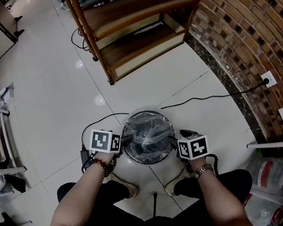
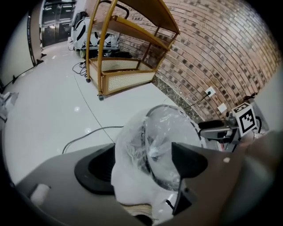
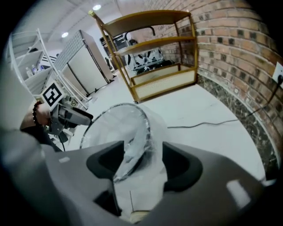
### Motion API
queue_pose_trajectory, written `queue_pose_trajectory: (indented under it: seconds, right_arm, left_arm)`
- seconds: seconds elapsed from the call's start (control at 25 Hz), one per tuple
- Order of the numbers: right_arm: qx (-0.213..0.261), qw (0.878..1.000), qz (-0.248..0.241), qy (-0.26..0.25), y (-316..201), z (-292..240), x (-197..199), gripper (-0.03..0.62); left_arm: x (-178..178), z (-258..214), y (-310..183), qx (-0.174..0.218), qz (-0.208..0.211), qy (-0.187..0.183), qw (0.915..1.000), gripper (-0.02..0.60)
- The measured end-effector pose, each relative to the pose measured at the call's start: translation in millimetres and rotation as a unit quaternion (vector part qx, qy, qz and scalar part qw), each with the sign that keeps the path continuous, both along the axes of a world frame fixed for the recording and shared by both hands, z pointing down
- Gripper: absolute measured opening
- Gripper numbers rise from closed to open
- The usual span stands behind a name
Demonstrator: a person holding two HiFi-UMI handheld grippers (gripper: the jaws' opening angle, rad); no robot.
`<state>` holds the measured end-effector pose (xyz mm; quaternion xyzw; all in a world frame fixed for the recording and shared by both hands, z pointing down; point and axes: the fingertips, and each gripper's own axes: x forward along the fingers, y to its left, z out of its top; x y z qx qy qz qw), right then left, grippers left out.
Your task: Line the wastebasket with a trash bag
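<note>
Bright overhead light is mirrored as glare spots on the floor; edges are fisheye-bent and vignetted.

Wastebasket: round, dark rim, upright on the white floor right in front of me. Trash bag: thin clear plastic, already inside the basket, crinkled & sagging in the middle. Its mouth is folded over the rim on both sides nearest me, w/ the edge hanging down the outside wall like a milky skirt. Rim shows dark thru the film.
</note>
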<state>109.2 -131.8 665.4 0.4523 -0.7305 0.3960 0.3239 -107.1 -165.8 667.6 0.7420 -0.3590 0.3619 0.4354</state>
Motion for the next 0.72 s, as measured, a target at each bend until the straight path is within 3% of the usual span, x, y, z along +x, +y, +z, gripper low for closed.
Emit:
queue_pose_trajectory:
  seconds: [0.24,0.44,0.72]
  right_arm:
    - [-0.038,0.998,0.044,-0.007,21,20,-5,0.272]
    - [-0.052,0.996,0.067,-0.004,28,32,-4,0.207]
    - [-0.059,0.995,0.077,-0.007,28,39,-8,0.190]
  left_arm:
    - [-4,16,39,-0.027,-0.052,0.002,0.9983,0.388]
    - [4,23,48,-0.015,-0.043,-0.023,0.9987,0.321]
    - [8,28,46,0.007,-0.039,-0.057,0.9976,0.224]
